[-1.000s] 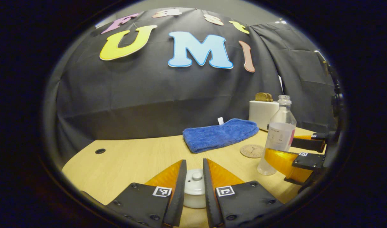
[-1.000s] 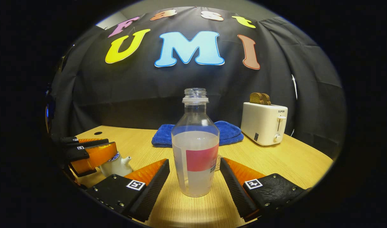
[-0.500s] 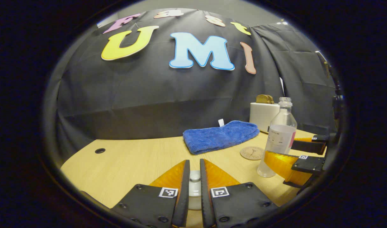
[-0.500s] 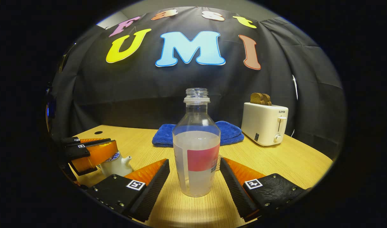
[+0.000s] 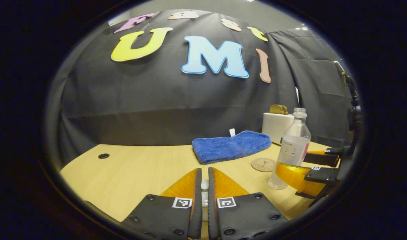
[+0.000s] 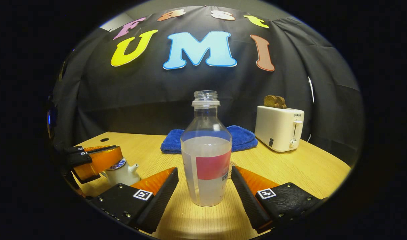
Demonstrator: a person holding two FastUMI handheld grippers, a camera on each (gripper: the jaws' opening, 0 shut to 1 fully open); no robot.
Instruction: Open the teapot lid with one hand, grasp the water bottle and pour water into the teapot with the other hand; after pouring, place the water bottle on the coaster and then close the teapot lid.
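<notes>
1. Our left gripper (image 5: pixel 204 186) has its fingers closed to a narrow slit at the bottom centre of the left gripper view, with the small white knob of the teapot lid (image 5: pixel 204 184) pinched between them. In the right gripper view, at the lower left, that gripper sits over the top of the white ceramic teapot (image 6: pixel 122 174); whether the lid is seated or raised, we cannot tell.
2. Our right gripper (image 6: pixel 205 188) has its fingers spread wide at the bottom centre, either side of the clear uncapped plastic water bottle (image 6: pixel 206 150), touching neither flank. The bottle stands upright on the light wooden table (image 6: pixel 310 170), about half full.
3. The round tan coaster (image 5: pixel 263 164) lies bare at the lower right of the left gripper view, just beside the bottle.
4. Risks, as we judge them: the knob is small and glazed, so a tilted pull could let the lid slip and drop. The bottle has no cap; a hard or off-centre squeeze could tip it or slop water.
</notes>
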